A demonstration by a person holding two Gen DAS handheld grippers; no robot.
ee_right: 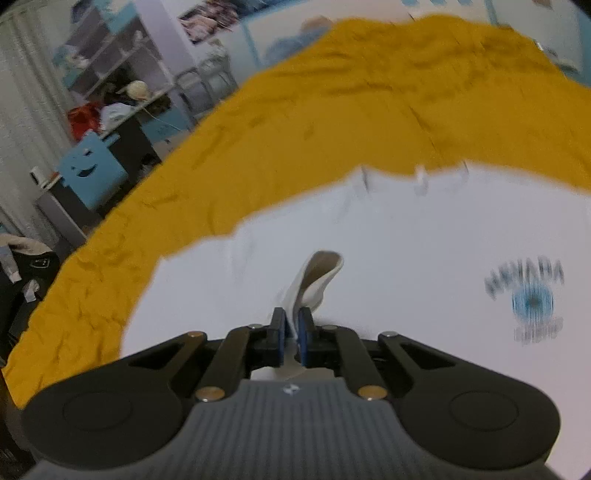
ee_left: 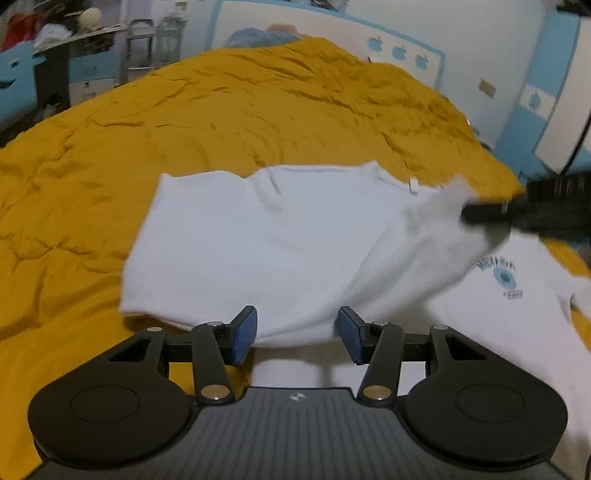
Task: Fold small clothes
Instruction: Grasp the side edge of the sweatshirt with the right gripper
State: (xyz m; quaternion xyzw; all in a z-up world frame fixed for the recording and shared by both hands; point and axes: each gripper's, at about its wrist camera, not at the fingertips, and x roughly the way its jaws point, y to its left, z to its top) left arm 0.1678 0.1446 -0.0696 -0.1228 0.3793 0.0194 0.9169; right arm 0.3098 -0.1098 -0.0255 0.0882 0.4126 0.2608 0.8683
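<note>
A white T-shirt (ee_left: 266,240) with a blue printed logo (ee_left: 504,277) lies on a mustard-yellow bedspread (ee_left: 221,110). Its left part is folded over the body. My left gripper (ee_left: 295,334) is open and empty, just above the shirt's near edge. My right gripper (ee_right: 291,334) is shut on a fold of the white shirt (ee_right: 317,277) and holds it lifted above the shirt body (ee_right: 406,240). In the left wrist view the right gripper (ee_left: 476,214) shows at the right edge, pulling a raised flap of the shirt. The logo (ee_right: 532,299) lies to the right of that grip.
The bedspread (ee_right: 332,110) covers the whole bed. A blue and white headboard (ee_left: 369,33) and wall stand behind it. A desk with a blue smiley box (ee_right: 92,170), shelves and clutter stand at the left. Dark clothes (ee_right: 26,266) lie at the far left.
</note>
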